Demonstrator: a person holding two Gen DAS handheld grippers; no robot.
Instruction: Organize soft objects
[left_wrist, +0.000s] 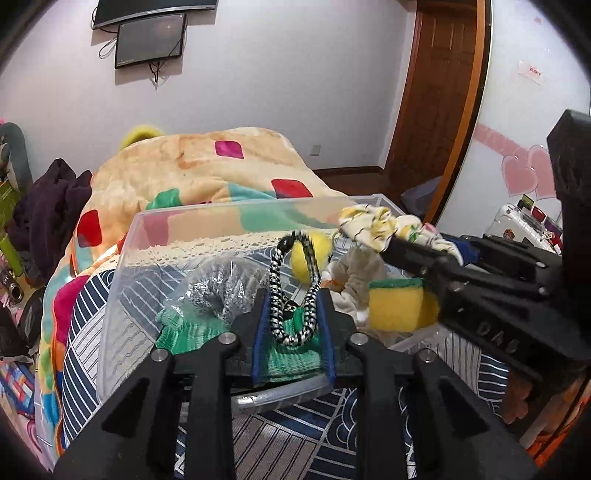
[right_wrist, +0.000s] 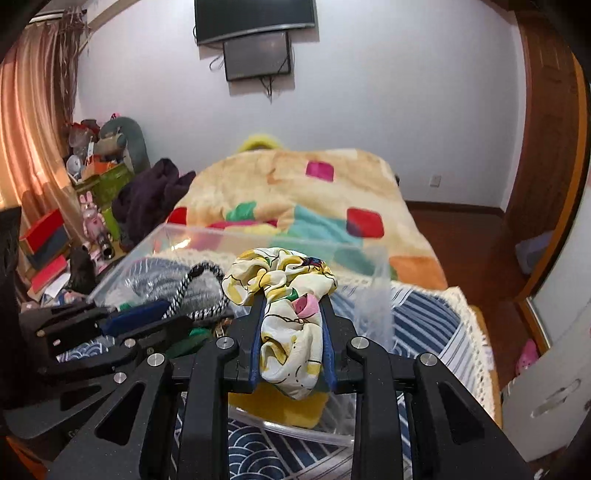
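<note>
The left hand-held gripper (left_wrist: 293, 314) clamps a black-and-white braided cord loop (left_wrist: 295, 291) above the clear plastic bin (left_wrist: 122, 266) on the bed. Right of it, the right hand-held gripper (right_wrist: 293, 321) grasps a floral scrunchie (right_wrist: 284, 295). A yellow sponge (left_wrist: 397, 304) sits beneath, partly hidden.
</note>
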